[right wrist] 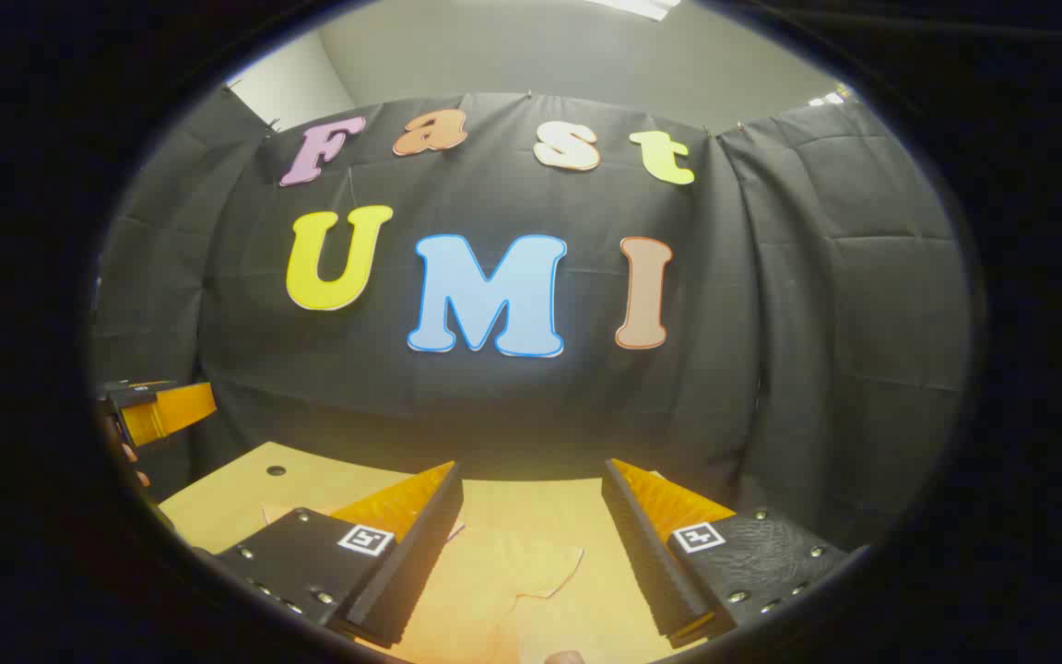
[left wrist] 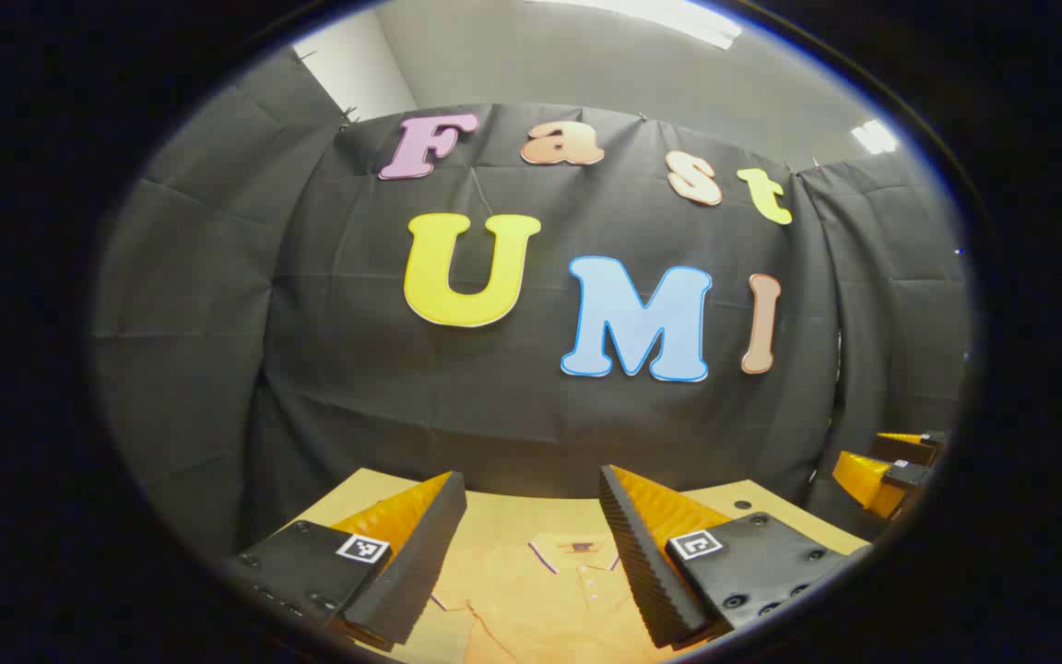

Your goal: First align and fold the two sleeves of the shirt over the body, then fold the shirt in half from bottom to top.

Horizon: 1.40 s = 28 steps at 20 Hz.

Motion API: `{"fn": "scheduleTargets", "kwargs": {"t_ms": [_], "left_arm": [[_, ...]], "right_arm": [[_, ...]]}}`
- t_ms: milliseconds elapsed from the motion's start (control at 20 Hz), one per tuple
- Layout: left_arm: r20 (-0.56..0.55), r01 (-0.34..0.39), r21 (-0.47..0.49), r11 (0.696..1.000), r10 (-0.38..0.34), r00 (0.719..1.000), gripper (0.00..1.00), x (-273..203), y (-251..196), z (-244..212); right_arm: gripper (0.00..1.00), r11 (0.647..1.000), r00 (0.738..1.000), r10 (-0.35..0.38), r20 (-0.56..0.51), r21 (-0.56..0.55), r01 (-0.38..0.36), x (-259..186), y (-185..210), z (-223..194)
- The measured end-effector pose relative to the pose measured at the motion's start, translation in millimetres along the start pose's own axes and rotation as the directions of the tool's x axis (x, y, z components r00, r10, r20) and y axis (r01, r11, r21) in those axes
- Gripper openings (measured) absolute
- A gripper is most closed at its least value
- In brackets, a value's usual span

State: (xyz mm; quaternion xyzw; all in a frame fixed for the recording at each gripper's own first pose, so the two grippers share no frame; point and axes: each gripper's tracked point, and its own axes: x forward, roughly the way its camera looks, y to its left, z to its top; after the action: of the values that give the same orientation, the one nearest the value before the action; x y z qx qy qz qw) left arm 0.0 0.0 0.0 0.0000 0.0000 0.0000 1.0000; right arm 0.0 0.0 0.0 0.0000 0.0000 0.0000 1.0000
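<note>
Both your tongs, left tongs point(left wrist: 531, 544) and right tongs point(right wrist: 531, 544), hang released above the shirt point(left wrist: 549, 599); it lies flat on the bench point(right wrist: 245, 489), sleeves unfolded — everything's left.

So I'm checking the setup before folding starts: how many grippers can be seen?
2. The left gripper hangs open over the shirt collar; the right gripper hangs open over a sleeve. Each also shows at the edge of the other's view.
</note>
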Motion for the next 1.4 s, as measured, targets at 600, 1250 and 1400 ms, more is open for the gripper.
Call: {"fn": "scheduleTargets", "kwargs": {"t_ms": [600,1250,1400], "left_arm": [[0.004,-0.025,-0.036,0.999,0.026,1.000,0.94,5.4,-12.6,-1.3],[0.020,-0.073,-0.036,0.997,0.074,0.997,0.94,2.0,-17.2,0.7],[0.012,-0.084,-0.026,0.996,0.084,0.996,0.95,1.4,-14.4,-6.5]], "right_arm": [[0.94,0.998,0.999,0.053,-0.004,-0.027,-0.053,8.8,-2.8,2.6],[0.94,0.996,0.996,0.089,-0.033,-0.008,-0.089,37.5,-7.1,-19.4],[0.94,0.997,0.995,0.076,-0.068,-0.005,-0.077,53.5,-14.8,-32.2]]}}
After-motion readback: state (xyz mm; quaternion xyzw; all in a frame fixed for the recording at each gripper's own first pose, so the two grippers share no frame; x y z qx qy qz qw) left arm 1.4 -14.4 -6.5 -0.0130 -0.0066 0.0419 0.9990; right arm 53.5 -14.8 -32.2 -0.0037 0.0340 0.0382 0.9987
